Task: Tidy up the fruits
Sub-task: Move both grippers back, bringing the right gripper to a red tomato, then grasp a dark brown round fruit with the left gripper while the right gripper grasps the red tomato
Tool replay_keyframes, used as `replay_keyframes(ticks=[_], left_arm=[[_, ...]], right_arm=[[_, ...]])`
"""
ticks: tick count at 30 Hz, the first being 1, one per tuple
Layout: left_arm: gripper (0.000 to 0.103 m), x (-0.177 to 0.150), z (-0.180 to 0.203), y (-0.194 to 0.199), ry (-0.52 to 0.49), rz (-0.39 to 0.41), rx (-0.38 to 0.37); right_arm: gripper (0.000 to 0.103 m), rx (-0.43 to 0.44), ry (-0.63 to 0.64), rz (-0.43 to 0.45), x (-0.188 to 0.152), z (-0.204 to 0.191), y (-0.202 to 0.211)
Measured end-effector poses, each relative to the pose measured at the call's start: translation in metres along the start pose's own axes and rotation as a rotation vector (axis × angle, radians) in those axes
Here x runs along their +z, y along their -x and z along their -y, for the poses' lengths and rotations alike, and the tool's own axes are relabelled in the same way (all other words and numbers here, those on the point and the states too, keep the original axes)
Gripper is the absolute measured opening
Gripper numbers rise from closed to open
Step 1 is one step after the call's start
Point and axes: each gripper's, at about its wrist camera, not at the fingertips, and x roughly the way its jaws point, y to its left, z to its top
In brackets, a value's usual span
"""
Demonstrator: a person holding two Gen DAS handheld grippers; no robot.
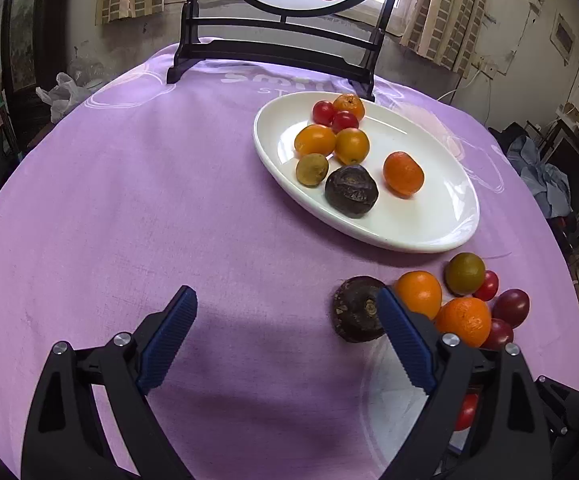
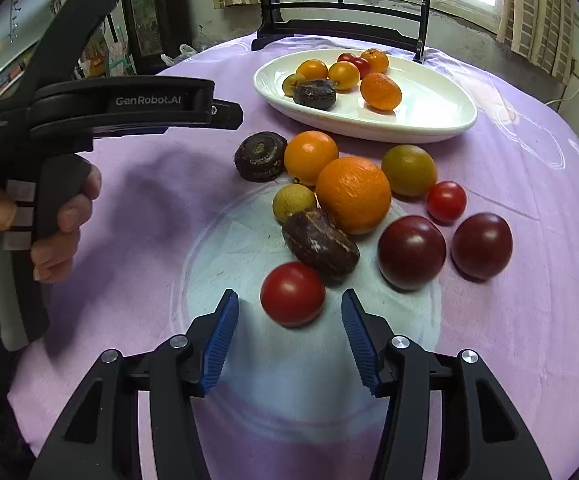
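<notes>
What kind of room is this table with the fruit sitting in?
Probably a lived-in home room, perhaps a dining corner: a round table under a purple cloth, checked curtains at a window, and a decorative painted screen beside the white plate.

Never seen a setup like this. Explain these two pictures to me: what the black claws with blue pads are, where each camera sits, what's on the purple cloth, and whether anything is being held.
No robot arm here: a person holds a two-finger gripper in each hand, each with a camera looking along its fingers. One picture looks over the left gripper, the other over the right gripper; the right view also shows the hand gripping the left tool. On the purple tablecloth sits a white plate already holding several small fruits. More lie loose beside it: an orange, a red tomato, dark plums, wrinkled brown fruits. Nothing is held. Both grippers are open; the red tomato lies just ahead of the right one.
</notes>
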Motion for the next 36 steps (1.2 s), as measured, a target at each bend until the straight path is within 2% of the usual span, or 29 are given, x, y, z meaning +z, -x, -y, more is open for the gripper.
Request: replay_keyframes(ticks=[3,4,10,14,17,19,23,26,28,30,34,36], left_arm=[[0.089,-0.001,0.001,0.0,-0.004,-0.001,0.001],[0.089,-0.001,0.002,-0.001,-0.008,-0.004,0.001],[0.089,-0.004,0.01,-0.009,-0.07,-0.025,0.041],[0.089,-0.01,0.02,-0.013,-0.161,-0.041,0.094],[0.09,-0.012,0.023,-0.012,-0.186,-0.018,0.108],[0.089,-0.013,0.026,-0.012,-0.201,-0.01,0.104],[0.089,-0.014,0.031,-0.01,-0.209,-0.014,0.047],[0.089,-0.018,0.039,-0.011,-0.258,0.002,0.063],[0.083,-0.02,0.044,-0.017,-0.283,-0.012,0.069],[0.068,-0.022,0.048,-0.025,-0.301,-0.043,0.045],[0.059,-0.023,0.056,-0.027,-0.327,-0.017,0.037],[0.045,-0.022,0.06,-0.029,-0.334,-0.015,0.009]], right_arm=[[0.04,-0.033,0.008,0.019,0.001,-0.002,-0.002],[0.031,-0.025,-0.001,0.025,0.001,0.001,-0.001],[0.03,0.029,-0.056,0.04,-0.004,0.021,0.01],[0.031,0.032,-0.101,0.065,-0.007,0.038,0.017],[0.031,0.029,-0.131,0.075,-0.01,0.046,0.022],[0.031,0.035,-0.134,0.083,-0.011,0.047,0.025],[0.031,0.046,-0.129,0.096,-0.013,0.046,0.029],[0.031,0.051,-0.133,0.094,-0.014,0.047,0.03],[0.031,0.05,-0.136,0.093,-0.014,0.047,0.03],[0.031,0.051,-0.134,0.096,-0.014,0.046,0.031],[0.031,0.052,-0.126,0.097,-0.014,0.043,0.03],[0.031,0.049,-0.121,0.094,-0.014,0.042,0.029]])
